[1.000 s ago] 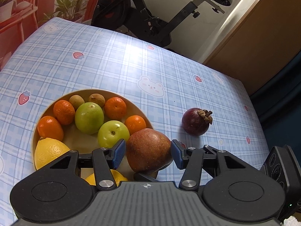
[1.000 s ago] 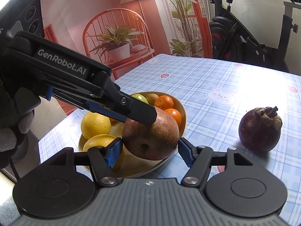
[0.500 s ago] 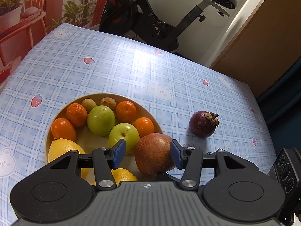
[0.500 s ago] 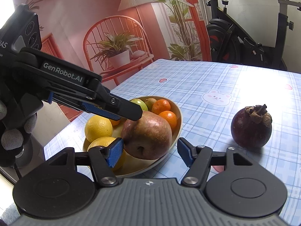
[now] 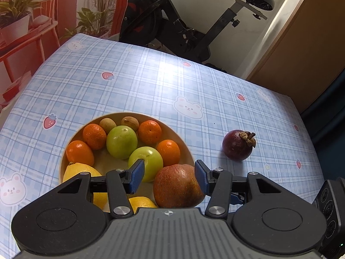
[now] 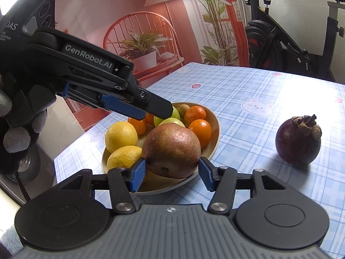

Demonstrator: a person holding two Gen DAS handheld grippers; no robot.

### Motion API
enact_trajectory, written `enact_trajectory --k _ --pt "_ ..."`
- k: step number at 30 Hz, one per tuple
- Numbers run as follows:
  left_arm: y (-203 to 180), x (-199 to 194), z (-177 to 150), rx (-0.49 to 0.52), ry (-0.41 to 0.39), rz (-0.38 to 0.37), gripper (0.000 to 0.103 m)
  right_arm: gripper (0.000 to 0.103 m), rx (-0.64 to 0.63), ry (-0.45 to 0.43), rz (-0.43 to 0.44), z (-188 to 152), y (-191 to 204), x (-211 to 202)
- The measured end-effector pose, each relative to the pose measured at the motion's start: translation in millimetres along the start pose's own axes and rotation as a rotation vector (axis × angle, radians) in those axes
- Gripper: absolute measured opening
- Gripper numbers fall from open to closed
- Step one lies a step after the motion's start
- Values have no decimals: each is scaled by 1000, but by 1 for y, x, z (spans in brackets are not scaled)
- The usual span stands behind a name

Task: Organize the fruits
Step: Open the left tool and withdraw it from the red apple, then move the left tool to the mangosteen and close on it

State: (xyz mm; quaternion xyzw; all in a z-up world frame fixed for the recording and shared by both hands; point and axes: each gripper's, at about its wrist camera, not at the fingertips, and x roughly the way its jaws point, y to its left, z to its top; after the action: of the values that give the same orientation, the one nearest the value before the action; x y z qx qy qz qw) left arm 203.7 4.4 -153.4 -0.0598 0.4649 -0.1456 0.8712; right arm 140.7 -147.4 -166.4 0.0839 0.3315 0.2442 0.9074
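Observation:
A beige bowl [image 5: 187, 149] [image 6: 215, 127] holds oranges, two green apples [image 5: 121, 141], lemons [image 6: 121, 136] and two small brown fruits. A big red apple [image 5: 177, 186] [image 6: 171, 150] rests at the bowl's near rim. My right gripper [image 6: 172, 168] has this apple between its blue pads. Its jaws are closing, and the pads are at the apple's sides without a clear squeeze. My left gripper [image 5: 169, 170] [image 6: 159, 112] hangs open above the bowl and clear of the apple. A dark purple mangosteen [image 5: 237, 147] [image 6: 298, 141] lies alone on the checked tablecloth [image 5: 151, 82], right of the bowl.
The table's left edge [image 6: 71, 149] falls away close beside the bowl. An exercise bike [image 5: 183, 30] stands behind the far edge. A gloved hand [image 6: 16, 140] holds the left gripper. A wooden door [image 5: 301, 54] is at the right.
The left finger that lay on the red apple has lifted off it. The right jaws have narrowed around the apple. The apple has settled lower in the bowl.

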Motion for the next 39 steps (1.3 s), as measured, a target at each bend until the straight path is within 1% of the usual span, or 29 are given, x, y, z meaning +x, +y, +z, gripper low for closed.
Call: enact_trajectory --k 7,12,15,21,25,28,35,37,39 --pt "0 4 -4 9 18 4 54 57 6 -19 -1 -1 -6 -7" --pt "-1 5 -6 17 21 6 55 57 3 -36 -23 -4 -13 -15" --pt "-2 6 -8 31 21 7 56 57 6 -45 -67 -8 -23 -23" --pt "-4 7 -7 39 22 11 57 57 70 -83 -165 -13 -57 -39" --pt "-4 8 -10 34 19 12 58 57 88 -109 -212 -13 -73 -47" --pt "-6 6 -7 18 24 11 53 57 73 -127 -240 -15 -77 -49" --pt "-36 0 12 82 -78 -22 54 57 28 -143 -283 -14 -82 -46" --pt "-44 4 18 93 -94 -35 55 57 20 -142 -286 -13 -83 -43" --pt "-51 11 23 88 -97 -63 58 57 10 -142 -298 -13 -85 -41"
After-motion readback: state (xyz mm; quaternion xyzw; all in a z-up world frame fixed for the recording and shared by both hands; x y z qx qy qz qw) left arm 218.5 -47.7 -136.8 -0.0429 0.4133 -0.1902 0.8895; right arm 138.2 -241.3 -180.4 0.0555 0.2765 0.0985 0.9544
